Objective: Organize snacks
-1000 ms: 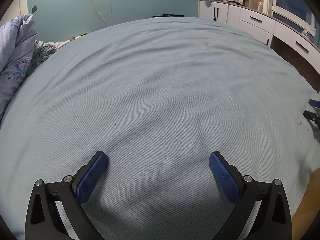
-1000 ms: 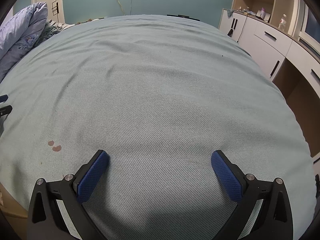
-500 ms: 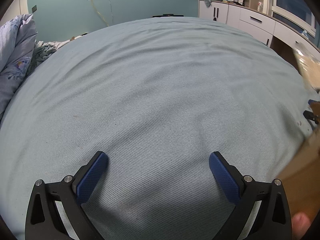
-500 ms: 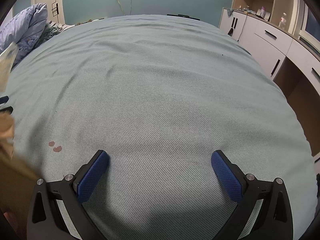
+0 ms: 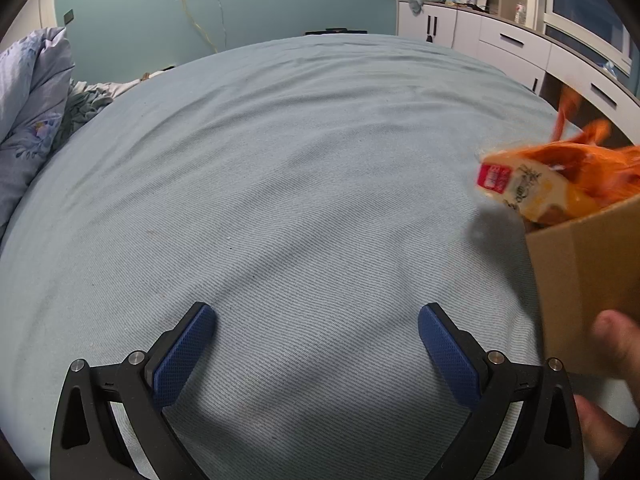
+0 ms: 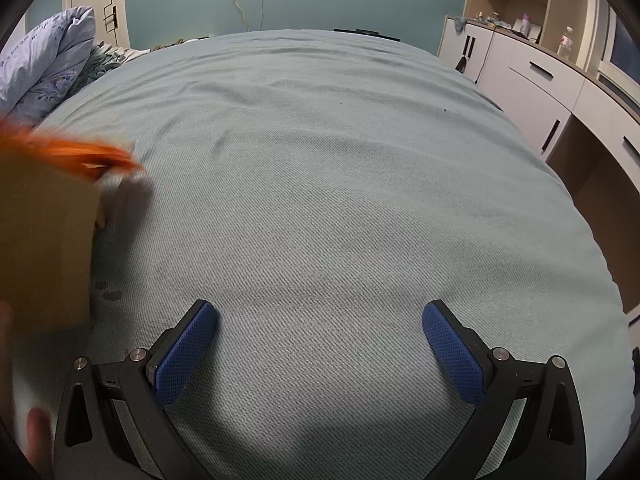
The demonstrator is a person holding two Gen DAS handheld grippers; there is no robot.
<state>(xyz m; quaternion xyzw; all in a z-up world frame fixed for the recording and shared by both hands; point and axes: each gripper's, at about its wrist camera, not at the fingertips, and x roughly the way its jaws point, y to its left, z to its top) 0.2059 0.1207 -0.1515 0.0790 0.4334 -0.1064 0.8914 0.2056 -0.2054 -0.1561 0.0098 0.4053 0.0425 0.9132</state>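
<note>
- While the cardboard box (image 5: 588,276) is tipped between the two views by a bare hand (image 5: 618,344), snack packets (image 5: 532,184) spill from its mouth toward the bed sheet (image 5: 300,184); motion-blurred, count unclear.
- Left gripper (image 5: 316,340): jaws spread wide, nothing between the pads, low over the sheet.
- Right gripper (image 6: 320,340): same, wide and empty.
- Judgement: hold off until the packets settle, then take one by a flat edge, pads square across it.
- Light squeeze only: packets look crinkly, likely to slip or crush.
</note>
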